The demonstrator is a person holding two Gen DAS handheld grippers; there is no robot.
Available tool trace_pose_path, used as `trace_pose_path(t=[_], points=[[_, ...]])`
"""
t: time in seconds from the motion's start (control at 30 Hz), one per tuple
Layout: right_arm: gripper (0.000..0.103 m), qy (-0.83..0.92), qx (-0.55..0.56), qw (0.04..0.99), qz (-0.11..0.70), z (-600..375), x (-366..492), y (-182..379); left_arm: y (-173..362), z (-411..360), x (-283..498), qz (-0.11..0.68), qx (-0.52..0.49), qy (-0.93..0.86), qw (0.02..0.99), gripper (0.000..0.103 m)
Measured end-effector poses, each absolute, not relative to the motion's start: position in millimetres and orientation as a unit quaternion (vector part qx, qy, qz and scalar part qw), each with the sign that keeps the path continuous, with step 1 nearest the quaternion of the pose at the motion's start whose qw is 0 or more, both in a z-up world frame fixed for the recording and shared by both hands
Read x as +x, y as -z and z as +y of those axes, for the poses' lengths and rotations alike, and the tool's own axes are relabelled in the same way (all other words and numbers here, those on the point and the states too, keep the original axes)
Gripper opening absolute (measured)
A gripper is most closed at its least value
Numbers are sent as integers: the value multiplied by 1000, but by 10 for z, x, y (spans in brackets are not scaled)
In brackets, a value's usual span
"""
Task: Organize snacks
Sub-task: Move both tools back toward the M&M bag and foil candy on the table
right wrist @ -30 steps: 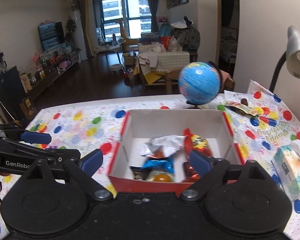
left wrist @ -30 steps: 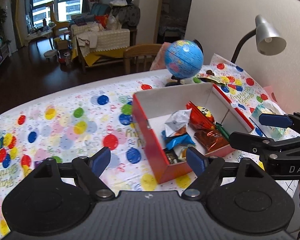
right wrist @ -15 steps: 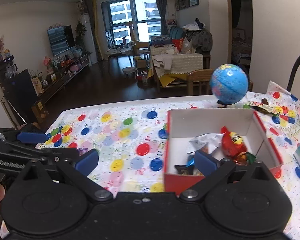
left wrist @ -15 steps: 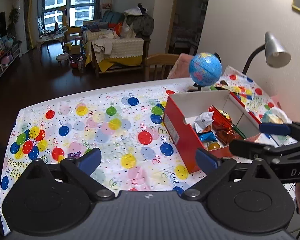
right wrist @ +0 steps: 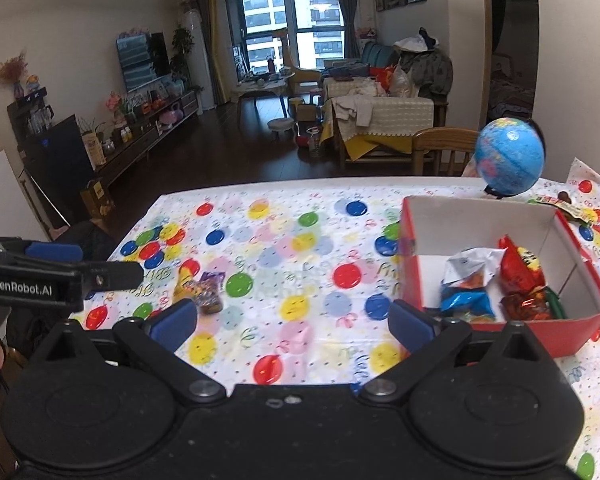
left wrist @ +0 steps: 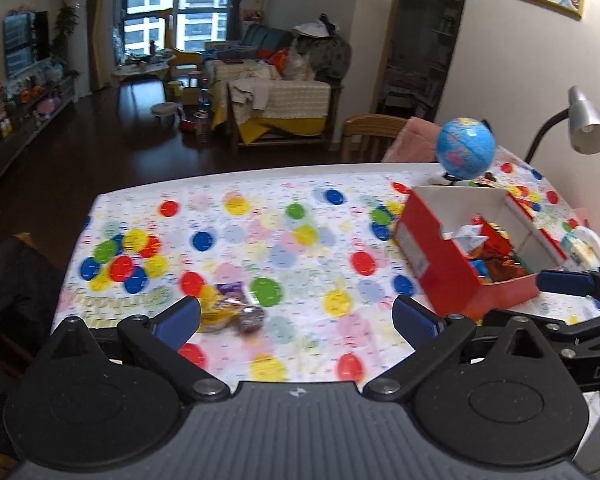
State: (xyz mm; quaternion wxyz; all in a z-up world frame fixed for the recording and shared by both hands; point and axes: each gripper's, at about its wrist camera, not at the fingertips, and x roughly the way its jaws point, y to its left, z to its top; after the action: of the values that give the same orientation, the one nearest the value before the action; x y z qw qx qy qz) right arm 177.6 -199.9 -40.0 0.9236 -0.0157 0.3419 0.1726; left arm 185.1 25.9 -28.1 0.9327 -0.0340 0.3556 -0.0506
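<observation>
On the balloon-print tablecloth, toward its near left part, two loose snack packets lay side by side and touching: a yellow packet and a purple packet. From the right wrist camera the same pair showed as the yellow packet on the left and the purple packet on the right, just beyond the gripper's left fingertip.

At the right of the table stood a red box with a white inside, its top open. It held several snacks: a silver-and-blue packet, a red packet and a dark red foil packet, with something green beside them that was too small to name. The box sat well apart from the two loose packets.

The left gripper hung above the near part of the cloth with its jaws spread wide and nothing between them; the yellow packet lay just beside its left fingertip. The right gripper was likewise spread wide and held nothing, its right fingertip in front of the box's near left corner.

Behind the box stood a blue globe, and a grey desk lamp leaned in from the far right. A tissue pack lay right of the box.
</observation>
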Motion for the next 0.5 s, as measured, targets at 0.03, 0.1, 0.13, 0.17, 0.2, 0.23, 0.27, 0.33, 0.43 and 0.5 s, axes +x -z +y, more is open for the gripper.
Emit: trace_pose_path(t=[0.03, 0.1, 0.13, 0.17, 0.2, 0.23, 0.27, 0.33, 0.43, 0.5], points=[[102, -173, -16, 923, 343, -1960, 1775, 419, 300, 303, 1836, 355, -31, 46, 933, 103], [102, -173, -17, 922, 346, -1901, 1776, 455, 340, 363, 1841, 360, -33, 42, 931, 103], [102, -174, -17, 921, 347, -1875, 1778, 475, 367, 392, 1851, 364, -35, 41, 930, 103], [102, -175, -18, 920, 349, -1845, 1784, 496, 397, 422, 1862, 369, -37, 39, 928, 103], [102, -176, -20, 919, 351, -1816, 1798, 521, 430, 453, 1872, 373, -39, 36, 926, 103], [102, -178, -23, 918, 353, -1785, 1813, 544, 465, 478, 1890, 377, -41, 34, 925, 103], [102, -181, -27, 917, 354, -1752, 1833, 572, 502, 502, 1913, 381, -44, 29, 923, 103], [102, -188, -36, 915, 356, -1687, 1877, 629, 577, 552, 1956, 387, -51, 23, 920, 103], [102, -205, -48, 908, 362, -1598, 1975, 736, 697, 625, 2043, 398, -63, 11, 915, 103], [99, -219, -56, 902, 368, -1530, 2057, 824, 788, 677, 2120, 410, -69, 0, 909, 103]])
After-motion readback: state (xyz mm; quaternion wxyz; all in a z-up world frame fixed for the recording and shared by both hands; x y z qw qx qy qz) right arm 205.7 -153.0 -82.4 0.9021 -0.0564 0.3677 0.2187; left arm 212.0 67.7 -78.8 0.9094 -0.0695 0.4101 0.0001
